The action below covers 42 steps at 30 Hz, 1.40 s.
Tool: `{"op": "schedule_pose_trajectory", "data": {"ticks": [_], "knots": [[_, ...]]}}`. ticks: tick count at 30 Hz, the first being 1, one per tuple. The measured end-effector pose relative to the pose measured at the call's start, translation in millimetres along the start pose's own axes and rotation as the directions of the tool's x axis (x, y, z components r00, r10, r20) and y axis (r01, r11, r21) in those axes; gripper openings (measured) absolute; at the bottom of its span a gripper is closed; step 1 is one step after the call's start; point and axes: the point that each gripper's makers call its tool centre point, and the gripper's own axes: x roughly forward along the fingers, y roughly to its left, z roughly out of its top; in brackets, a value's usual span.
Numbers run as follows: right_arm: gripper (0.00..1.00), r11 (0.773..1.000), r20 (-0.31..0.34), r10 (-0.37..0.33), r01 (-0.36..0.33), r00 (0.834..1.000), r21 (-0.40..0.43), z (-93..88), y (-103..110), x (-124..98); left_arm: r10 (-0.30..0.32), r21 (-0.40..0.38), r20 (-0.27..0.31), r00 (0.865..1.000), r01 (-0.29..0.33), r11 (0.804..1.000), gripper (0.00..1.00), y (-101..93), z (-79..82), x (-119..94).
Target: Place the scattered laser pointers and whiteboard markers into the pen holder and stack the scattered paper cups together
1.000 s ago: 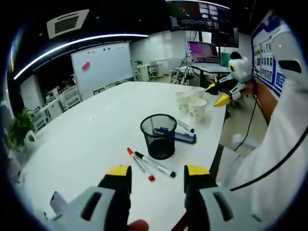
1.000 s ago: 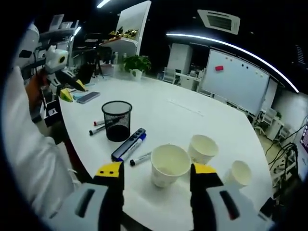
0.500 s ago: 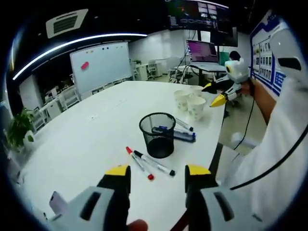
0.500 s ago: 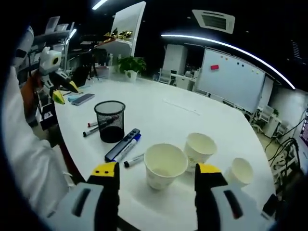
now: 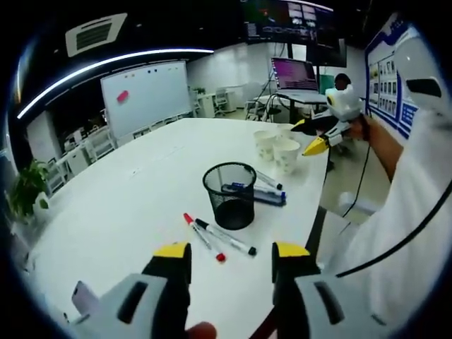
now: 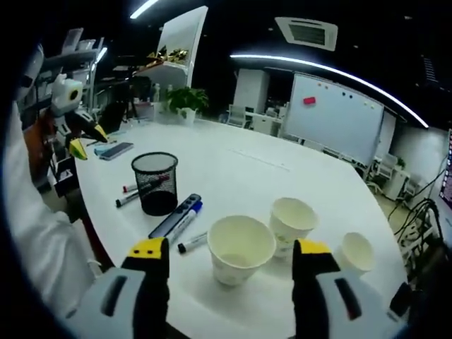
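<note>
Mesh pen holder (image 5: pixel 229 195) empty; three paper cups (image 6: pixel 241 247) upright, unstacked; both hand-held grippers (image 5: pixel 229 256) (image 6: pixel 229 256) spread, holding nothing.

1. The left gripper view looks along the white table (image 5: pixel 127 205) from one end, toward the mesh pen holder (image 5: pixel 229 194).
2. The right gripper view faces back from the other end, paper cups (image 6: pixel 240 248) near.
3. Both share the holder (image 6: pixel 156 182).

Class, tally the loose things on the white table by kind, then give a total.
Paper cups: 3
Markers: 4
Laser pointer: 1
Mesh pen holder: 1
Phone: 1
Total: 10
</note>
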Motion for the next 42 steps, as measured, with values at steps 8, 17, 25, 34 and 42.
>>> {"op": "schedule_pose_trajectory", "data": {"ticks": [8, 17, 25, 34, 42], "knots": [[0.77, 1.000, 0.001, -0.005, 0.005, 1.000, -0.013, -4.0, 0, 7, -0.004, 0.004, -0.003, 1.000, 0.004, 1.000, 0.47, -0.5, -1.6, 1], [0.86, 1.000, 0.024, -0.008, 0.009, 1.000, -0.019, -4.1, -1, 16, -0.007, 0.002, -0.007, 1.000, 0.007, 1.000, 0.47, -0.6, -3.5, 2], [0.86, 1.000, 0.026, -0.005, 0.004, 1.000, 0.015, -9.7, -2, 21, -0.008, 0.005, -0.008, 1.000, 0.008, 1.000, 0.47, -0.8, -5.0, 3], [0.87, 0.999, 0.047, -0.015, 0.014, 0.999, 0.030, -13.3, -6, 26, -0.009, 0.004, -0.007, 1.000, 0.009, 1.000, 0.47, -2.1, -5.9, 2], [0.88, 0.998, 0.080, -0.027, 0.023, 0.996, 0.056, -16.0, -9, 32, -0.008, 0.007, -0.006, 1.000, 0.008, 1.000, 0.47, -1.4, -6.6, 1]]}}
